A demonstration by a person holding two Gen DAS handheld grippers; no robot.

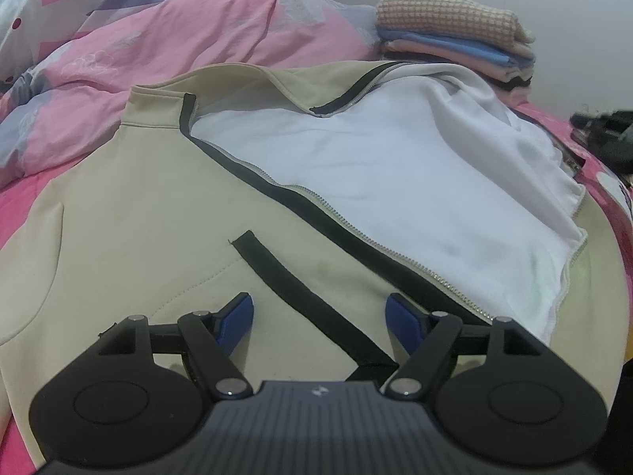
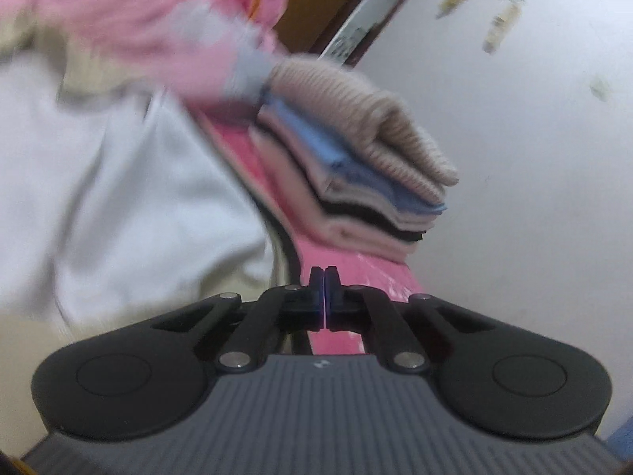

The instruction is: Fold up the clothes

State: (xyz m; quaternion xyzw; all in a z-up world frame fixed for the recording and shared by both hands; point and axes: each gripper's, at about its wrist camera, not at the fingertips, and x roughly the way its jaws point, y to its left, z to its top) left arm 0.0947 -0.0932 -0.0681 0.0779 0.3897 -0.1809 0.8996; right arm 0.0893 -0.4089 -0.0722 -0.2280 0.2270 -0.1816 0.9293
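While the left gripper point(image 1: 318, 318) hovers with its blue pads spread apart and empty over the beige zip jacket point(image 1: 138, 213), the right gripper point(image 2: 324, 297) is pressed shut with no cloth visibly pinched. Lying unzipped on the pink bedding point(image 1: 118, 39), white lining point(image 1: 376, 166) exposed, the jacket looks soft, thick and limp. Judged best hold: hem or zipper edge point(image 1: 316, 213); folded clothes stack point(image 2: 356, 166) sits beyond.
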